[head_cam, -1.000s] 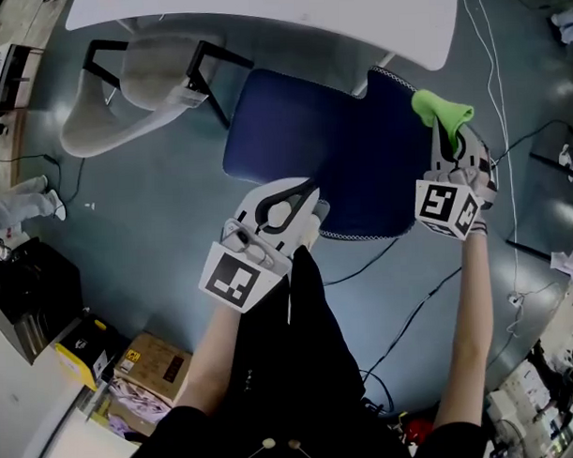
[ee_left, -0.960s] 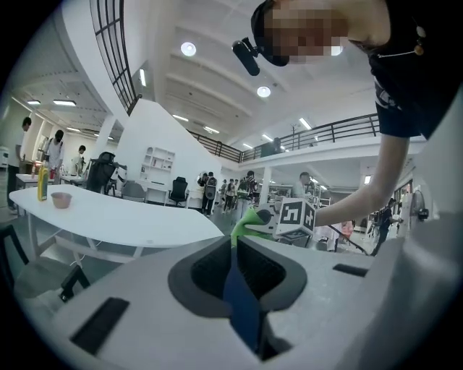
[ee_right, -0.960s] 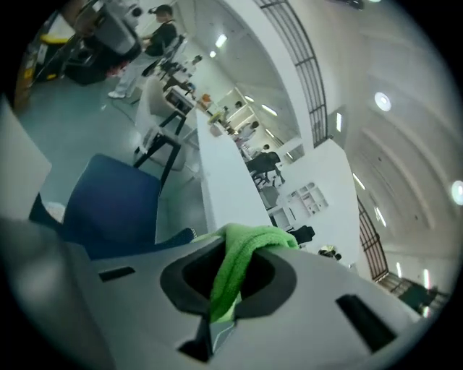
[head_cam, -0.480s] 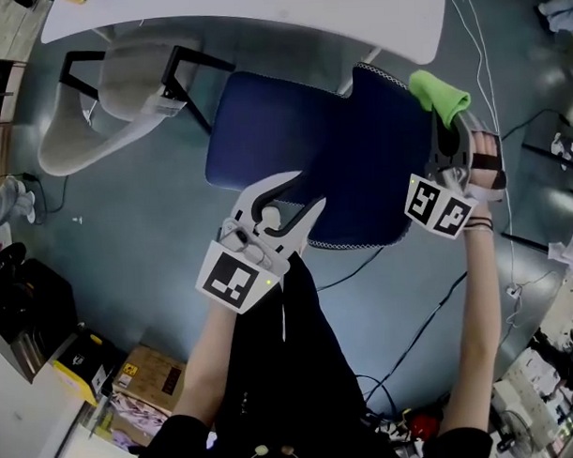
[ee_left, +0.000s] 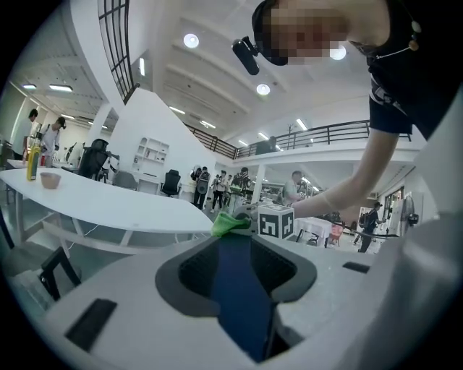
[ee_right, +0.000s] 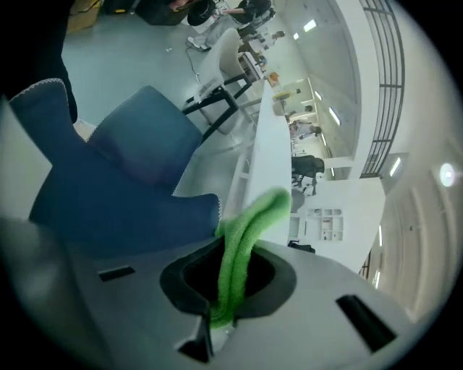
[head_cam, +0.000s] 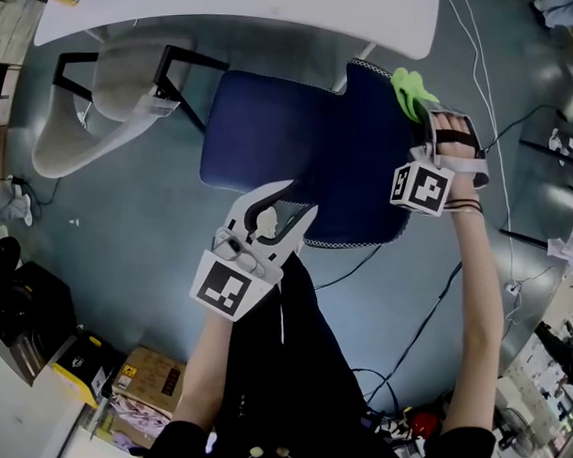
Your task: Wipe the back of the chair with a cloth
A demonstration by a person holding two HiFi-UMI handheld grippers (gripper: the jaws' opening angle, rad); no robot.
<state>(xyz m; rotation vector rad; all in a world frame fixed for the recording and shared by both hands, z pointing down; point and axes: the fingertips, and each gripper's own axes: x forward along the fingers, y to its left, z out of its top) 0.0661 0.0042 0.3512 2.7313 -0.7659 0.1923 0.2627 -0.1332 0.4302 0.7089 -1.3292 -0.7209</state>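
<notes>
the blue chair [head_cam: 264, 130] stands close to the white worktop [head_cam: 260, 8], and the person is behind it, looking down over its back [head_cam: 369, 164]. the right gripper [head_cam: 422, 125] is clenched on a green cloth [head_cam: 408, 89]. the cloth is pinched between the jaws as a folded strip, and its free end sticks out past the tips in a loop. it sits at the far top corner of the back, right by the white-stitched edge. i can't tell whether it actually touches the fabric.

the left gripper [head_cam: 302, 196] is at the near end of that same top edge. its jaws have just been opening and now stand wide apart, released. the blue edge of the back runs between them, and neither pad presses on it. in the left gripper view the edge leads straight away to the cloth and the right gripper's marker cube [ee_left: 275, 220].

a pale chair [head_cam: 104, 108] with a black frame stands to the left of the blue one, also by the worktop. cables [head_cam: 411, 313] trail across the grey floor [head_cam: 127, 238] past the blue chair. a cardboard box [head_cam: 152, 364] sits on the floor at the person's left side.
</notes>
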